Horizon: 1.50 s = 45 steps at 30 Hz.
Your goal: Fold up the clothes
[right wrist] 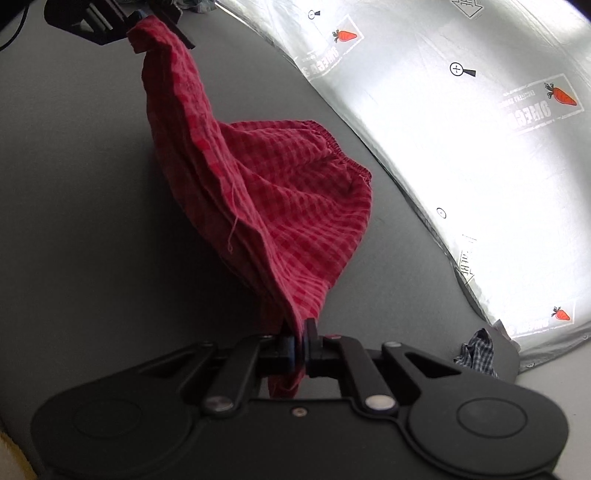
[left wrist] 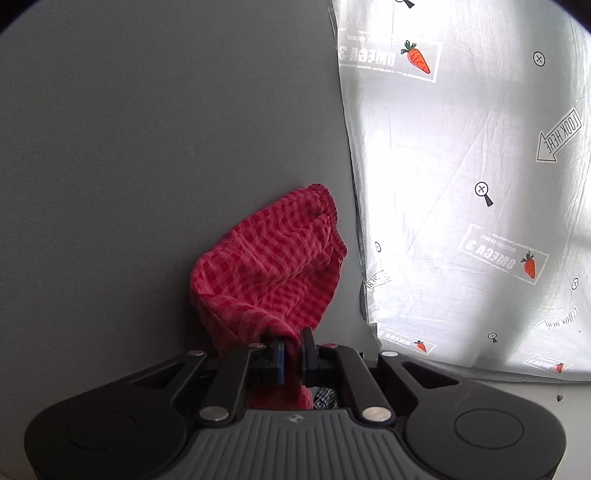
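A red checked garment with an elastic waistband [right wrist: 280,192] hangs stretched between my two grippers above a grey surface [right wrist: 74,184]. My right gripper [right wrist: 300,343] is shut on its near corner. My left gripper shows at the top left of the right wrist view [right wrist: 142,18], shut on the far corner. In the left wrist view the left gripper [left wrist: 293,350] pinches the red garment [left wrist: 273,266], which bunches up ahead of it, waistband away from me.
A white printed sheet with carrots and "LOOK HERE" arrows [left wrist: 461,184] lies to the right of the grey surface and also shows in the right wrist view [right wrist: 461,129]. A small blue-checked cloth [right wrist: 478,354] lies near the sheet's edge.
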Motion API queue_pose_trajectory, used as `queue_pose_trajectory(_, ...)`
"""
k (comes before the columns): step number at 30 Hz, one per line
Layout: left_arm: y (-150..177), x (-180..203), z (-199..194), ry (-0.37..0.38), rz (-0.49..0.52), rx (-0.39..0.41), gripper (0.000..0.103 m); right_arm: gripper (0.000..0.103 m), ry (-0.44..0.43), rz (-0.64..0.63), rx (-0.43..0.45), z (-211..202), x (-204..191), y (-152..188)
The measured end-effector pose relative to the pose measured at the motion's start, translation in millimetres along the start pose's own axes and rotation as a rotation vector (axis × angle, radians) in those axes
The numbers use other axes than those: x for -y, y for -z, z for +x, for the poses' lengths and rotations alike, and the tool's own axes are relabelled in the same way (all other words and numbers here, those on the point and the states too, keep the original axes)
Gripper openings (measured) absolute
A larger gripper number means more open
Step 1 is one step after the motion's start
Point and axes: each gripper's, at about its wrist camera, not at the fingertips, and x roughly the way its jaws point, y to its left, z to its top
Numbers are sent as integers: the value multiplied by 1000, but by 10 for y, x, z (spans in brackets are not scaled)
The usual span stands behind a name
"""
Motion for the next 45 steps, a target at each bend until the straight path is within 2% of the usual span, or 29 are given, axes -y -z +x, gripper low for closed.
queue_pose_trajectory(5, -372, 264, 405, -2, -1, 6, 7, 4, 7, 72, 6, 399, 463, -302)
queue_pose_trajectory(9, -670, 475, 729, -3, -2, 11, 7, 4, 9, 50, 7, 893, 787, -590)
queue_pose_trajectory(14, -1128, 564, 1096, -21, -20, 53, 7, 4, -45, 40, 10, 1574, 1148, -985)
queue_pose_trajectory(15, -1216, 552, 1158, -31, -30, 62, 7, 6, -54, 39, 14, 1701, 1198, -1049)
queue_pose_trajectory(16, -1300, 533, 1216, -52, -46, 67, 9, 16, -52, 44, 10, 1832, 1245, -1107)
queue_pose_trajectory(17, -1371, 511, 1250, -63, -61, 72, 14, 24, -50, 49, 7, 1964, 1291, -1165)
queue_pose_trajectory(18, -1436, 489, 1272, -66, -74, 77, 20, 38, -49, 54, 3, 2096, 1337, -1224)
queue_pose_trajectory(19, -1489, 472, 1270, -59, -81, 86, 32, 42, -36, 75, 12, 2150, 1380, -1254)
queue_pose_trajectory(20, -1515, 473, 1225, -52, -67, 100, 37, 42, -19, 118, 24, 2196, 1446, -1281)
queue_pose_trajectory(21, -1529, 483, 1161, -49, -43, 118, 38, 42, -15, 189, 25, 2209, 1527, -1267)
queue_pose_trajectory(23, -1556, 502, 1033, -43, 5, 153, 46, 43, -7, 333, 26, 2232, 1690, -1238)
queue_pose_trajectory(26, -1437, 598, 856, -148, 184, 164, 50, 43, -35, 519, 5, 2095, 1783, -1019)
queue_pose_trajectory(29, -1138, 614, 867, -282, 374, 78, 56, 44, -84, 650, -46, 1915, 1703, -712)
queue_pose_trajectory(30, -1025, 595, 899, -306, 412, 38, 57, 44, -106, 687, -63, 1856, 1660, -614)
queue_pose_trajectory(32, -825, 546, 988, -324, 452, -22, 61, 44, -172, 782, -104, 1726, 1527, -393)
queue_pose_trajectory(34, -700, 518, 1073, -330, 476, -15, 63, 45, -247, 863, -118, 1620, 1336, -211)
queue_pose_trajectory(37, -513, 476, 1200, -339, 513, -5, 61, 48, -322, 931, -104, 1507, 1155, -46)
queue_pose_trajectory(39, -388, 448, 1285, -345, 538, 2, 56, 49, -354, 920, -81, 1625, 1071, -121)
queue_pose_trajectory(40, -378, 455, 1338, -375, 555, 4, 31, 47, -370, 907, -69, 1646, 1039, -141)
queue_pose_trajectory(41, -383, 468, 1373, -410, 571, 8, 10, 41, -350, 863, -63, 1649, 999, -202)
queue_pose_trajectory(42, -371, 467, 1358, -416, 575, 21, 10, 16, -330, 817, -58, 1652, 958, -264)
queue_pose_trajectory(43, -361, 455, 1321, -407, 558, 36, 9, 4, -322, 773, -60, 1642, 938, -317)
queue_pose_trajectory(45, -348, 440, 1209, -396, 523, 52, 8, 4, -325, 739, -38, 1531, 932, -350)
